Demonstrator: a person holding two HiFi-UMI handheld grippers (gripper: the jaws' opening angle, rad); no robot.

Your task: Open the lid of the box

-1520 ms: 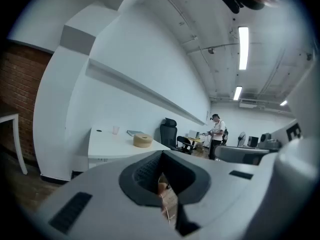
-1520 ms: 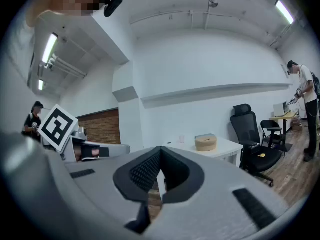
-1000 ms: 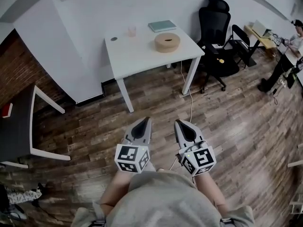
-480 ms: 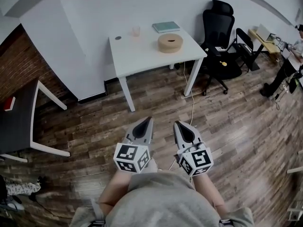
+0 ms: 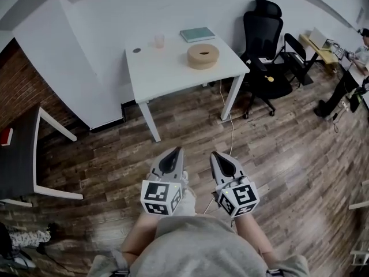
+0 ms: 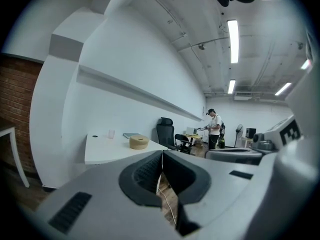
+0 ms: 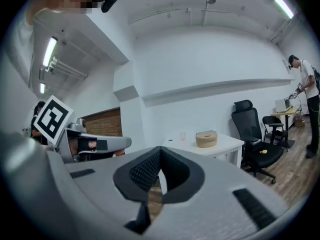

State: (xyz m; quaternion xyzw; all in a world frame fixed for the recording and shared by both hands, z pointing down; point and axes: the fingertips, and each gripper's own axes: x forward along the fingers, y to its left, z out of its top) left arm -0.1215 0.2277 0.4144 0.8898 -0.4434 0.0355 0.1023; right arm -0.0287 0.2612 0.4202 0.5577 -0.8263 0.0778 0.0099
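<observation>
A round tan box [image 5: 203, 56] with a lid stands on the white table [image 5: 167, 74] by the far wall; it also shows in the left gripper view [image 6: 139, 142] and the right gripper view [image 7: 206, 139]. My left gripper [image 5: 174, 152] and right gripper [image 5: 218, 155] hang side by side over the wooden floor, well short of the table. Both are shut with nothing between their jaws. In the left gripper view the left gripper [image 6: 162, 153] has its tips meeting, and so does the right gripper [image 7: 160, 149] in its own view.
On the table also stand a small cup [image 5: 159, 41], a green book [image 5: 197, 34] and a dark disc [image 5: 136, 50]. A black office chair [image 5: 264, 33] stands right of the table, a cable [image 5: 231, 120] trails on the floor, a dark table [image 5: 20, 154] is at the left, and a person [image 5: 351, 68] stands far right.
Both grippers and the view shifted slightly; the table now sits a little further left in the head view. Both grippers stay shut and empty.
</observation>
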